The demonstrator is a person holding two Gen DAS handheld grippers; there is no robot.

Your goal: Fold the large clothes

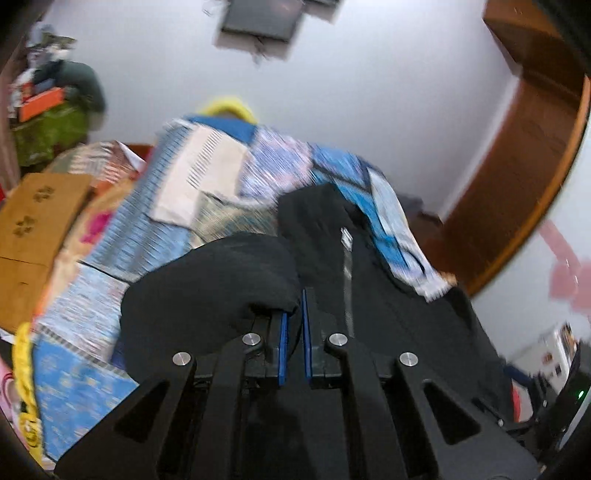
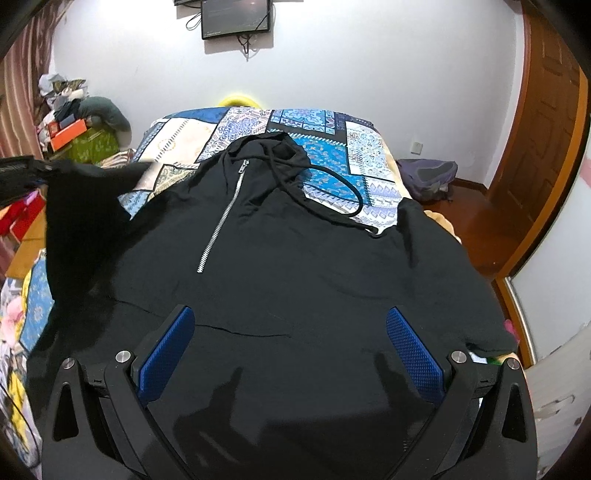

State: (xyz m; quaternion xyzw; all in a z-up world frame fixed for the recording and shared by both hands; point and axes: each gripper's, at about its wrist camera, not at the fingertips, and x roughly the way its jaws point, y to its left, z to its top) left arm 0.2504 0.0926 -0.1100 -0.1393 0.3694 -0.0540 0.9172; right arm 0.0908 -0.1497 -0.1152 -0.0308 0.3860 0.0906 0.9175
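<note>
A black zip hoodie (image 2: 295, 266) lies front-up on the patchwork bedspread (image 2: 325, 155), hood and drawstring toward the far wall. In the left wrist view my left gripper (image 1: 293, 317) is shut on a fold of the hoodie's black sleeve (image 1: 210, 280), which bulges over its left finger. The right wrist view shows that sleeve (image 2: 85, 206) lifted off the bed at the left, hanging from the left gripper's black body at the frame edge. My right gripper (image 2: 290, 332) hovers open over the hoodie's lower front, blue pads wide apart, nothing between them.
A wooden door (image 2: 546, 147) stands at the right, a purple bag (image 2: 428, 177) on the floor by the bed. Piled boxes and clothes (image 2: 74, 125) fill the left corner. A cardboard box (image 1: 33, 229) sits left of the bed. A dark monitor (image 2: 236, 16) hangs on the wall.
</note>
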